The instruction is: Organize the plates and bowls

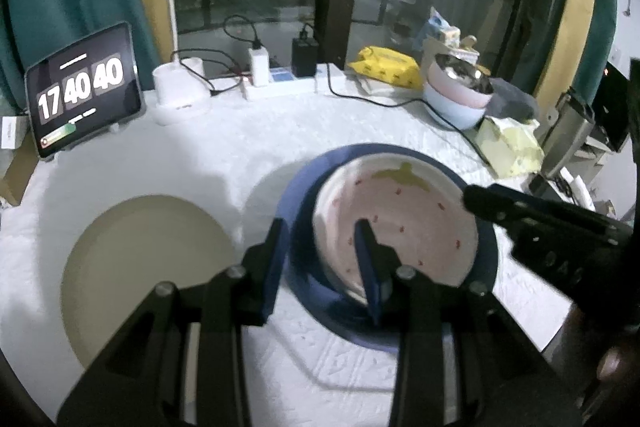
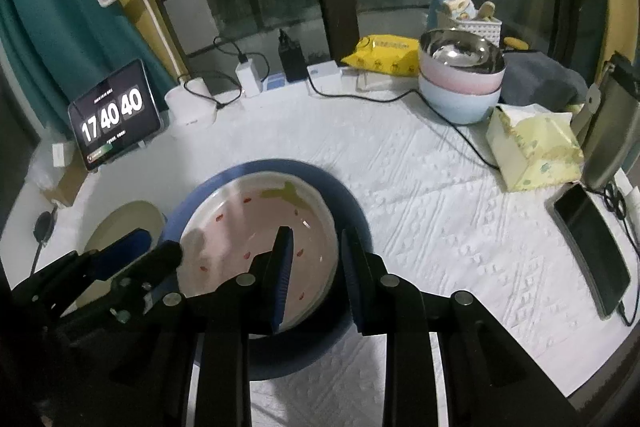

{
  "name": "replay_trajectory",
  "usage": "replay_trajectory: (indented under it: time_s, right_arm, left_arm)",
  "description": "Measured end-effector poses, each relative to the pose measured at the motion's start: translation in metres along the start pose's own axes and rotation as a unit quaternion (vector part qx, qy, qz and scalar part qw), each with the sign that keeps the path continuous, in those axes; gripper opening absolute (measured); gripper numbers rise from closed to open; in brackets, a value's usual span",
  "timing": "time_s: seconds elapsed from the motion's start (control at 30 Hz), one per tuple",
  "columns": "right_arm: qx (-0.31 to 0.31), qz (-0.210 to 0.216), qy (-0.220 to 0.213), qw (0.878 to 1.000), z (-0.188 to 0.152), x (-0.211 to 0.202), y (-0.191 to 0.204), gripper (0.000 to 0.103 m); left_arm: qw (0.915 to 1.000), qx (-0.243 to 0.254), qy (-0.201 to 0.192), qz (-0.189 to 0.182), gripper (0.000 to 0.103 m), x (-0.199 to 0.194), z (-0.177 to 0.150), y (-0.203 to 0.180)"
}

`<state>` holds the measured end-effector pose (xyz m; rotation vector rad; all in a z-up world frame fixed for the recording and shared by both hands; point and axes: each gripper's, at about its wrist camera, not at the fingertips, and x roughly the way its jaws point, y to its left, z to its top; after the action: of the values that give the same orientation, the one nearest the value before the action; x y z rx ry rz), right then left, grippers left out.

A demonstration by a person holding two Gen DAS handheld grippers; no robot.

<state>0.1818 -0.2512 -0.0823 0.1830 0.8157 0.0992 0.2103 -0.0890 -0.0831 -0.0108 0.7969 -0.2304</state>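
A pink strawberry-pattern plate [image 1: 404, 215] [image 2: 256, 223] sits tilted on a larger blue plate [image 1: 296, 195] [image 2: 352, 211] on the white tablecloth. My left gripper [image 1: 322, 259] is open, its fingers astride the pink plate's left rim. My right gripper [image 2: 316, 267] is open, its fingers astride the pink plate's right rim; it also shows in the left wrist view [image 1: 520, 215]. A beige plate [image 1: 148, 267] [image 2: 128, 223] lies to the left. Stacked bowls [image 1: 460, 95] [image 2: 460, 79], steel on pink on light blue, stand at the back right.
A tablet clock [image 1: 84, 91] [image 2: 114, 117] stands back left beside a white lamp base [image 1: 180, 91]. Chargers and cables [image 1: 276, 67] line the window edge. A yellow packet [image 1: 384, 65], a tissue pack [image 2: 536, 151] and a phone [image 2: 592, 251] lie at the right.
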Motion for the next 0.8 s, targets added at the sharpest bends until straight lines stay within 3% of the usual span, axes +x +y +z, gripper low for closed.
replay_trajectory:
  time_s: [0.47, 0.8]
  right_arm:
    - [0.034, 0.0, 0.006, 0.999, -0.004, 0.001, -0.041, 0.026]
    - [0.027, 0.019, 0.023, 0.999, -0.01, 0.014, -0.041, 0.026]
  left_arm:
    - [0.9998, -0.013, 0.003, 0.013, 0.036, 0.004, -0.004, 0.023]
    - [0.9996, -0.005, 0.02, 0.021, 0.037, 0.017, -0.009, 0.022]
